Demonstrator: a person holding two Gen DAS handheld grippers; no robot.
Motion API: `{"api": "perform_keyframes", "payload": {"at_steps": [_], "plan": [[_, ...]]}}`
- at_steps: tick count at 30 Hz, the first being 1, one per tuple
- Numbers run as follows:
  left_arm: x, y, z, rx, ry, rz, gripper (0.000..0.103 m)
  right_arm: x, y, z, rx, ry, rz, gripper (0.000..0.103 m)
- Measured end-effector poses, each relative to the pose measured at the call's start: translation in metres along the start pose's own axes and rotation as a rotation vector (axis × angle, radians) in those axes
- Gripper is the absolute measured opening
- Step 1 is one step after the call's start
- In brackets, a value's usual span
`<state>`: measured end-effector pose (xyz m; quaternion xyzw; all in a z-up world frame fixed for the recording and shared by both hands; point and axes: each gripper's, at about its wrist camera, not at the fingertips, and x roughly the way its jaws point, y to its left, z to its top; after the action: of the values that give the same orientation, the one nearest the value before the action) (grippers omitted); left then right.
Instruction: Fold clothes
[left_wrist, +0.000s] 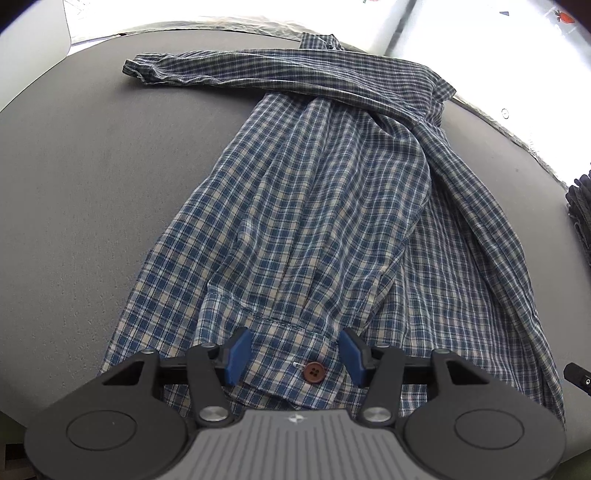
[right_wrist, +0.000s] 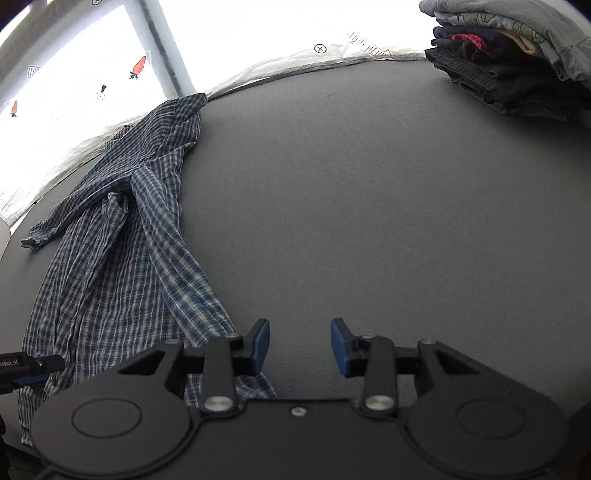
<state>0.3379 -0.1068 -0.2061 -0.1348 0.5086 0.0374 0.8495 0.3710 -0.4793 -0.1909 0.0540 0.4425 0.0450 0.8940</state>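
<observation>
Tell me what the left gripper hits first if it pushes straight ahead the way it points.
Likely the plaid shirt: the left gripper has its jaws apart over the cuff with the brown button. How near the cloth is stays unclear.

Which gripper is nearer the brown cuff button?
Left. The left gripper straddles the brown button on the plaid shirt; the right gripper hangs over bare table beside the shirt.

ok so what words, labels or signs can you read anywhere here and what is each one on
"obot.AI", its start cut off by the frame edge: on the left tongs.
"!": printed on the white sheet beyond the table.
A circled plus sign: on the same sheet, at its crumpled edge.
Boxed lettering beside it: too distorted to read.
Another boxed word at far left: cut off and blurred.
</observation>
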Motion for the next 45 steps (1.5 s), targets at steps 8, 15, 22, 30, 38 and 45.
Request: {"api": "perform_keyframes", "payload": {"at_steps": [8,15,22,30,38,45], "plan": [[0.0,-0.003,-0.003,0.03,-0.008,0.012,0.056,-0.008,0.04,-0.006,-0.134,-0.02,0.092,0.029],[0.0,-0.004,-0.005,0.061,-0.01,0.0,0.059,0.012,0.055,-0.011,-0.232,0.027,0.023,0.038],[0.005,-0.016,-0.005,0.168,0.022,0.019,0.067,0.018,0.064,-0.002,-0.219,0.045,0.075,0.004],[-0.003,-0.005,0.02,0.233,0.04,-0.033,0.067,0.001,0.108,0.009,-0.245,0.004,0.147,0.004],[-0.015,0.017,0.04,0.298,0.031,-0.043,0.067,0.01,0.163,0.009,-0.25,0.037,0.238,0.004],[-0.015,0.047,0.05,0.307,0.048,-0.06,0.067,0.023,0.196,0.002,-0.22,0.088,0.261,0.004]]}}
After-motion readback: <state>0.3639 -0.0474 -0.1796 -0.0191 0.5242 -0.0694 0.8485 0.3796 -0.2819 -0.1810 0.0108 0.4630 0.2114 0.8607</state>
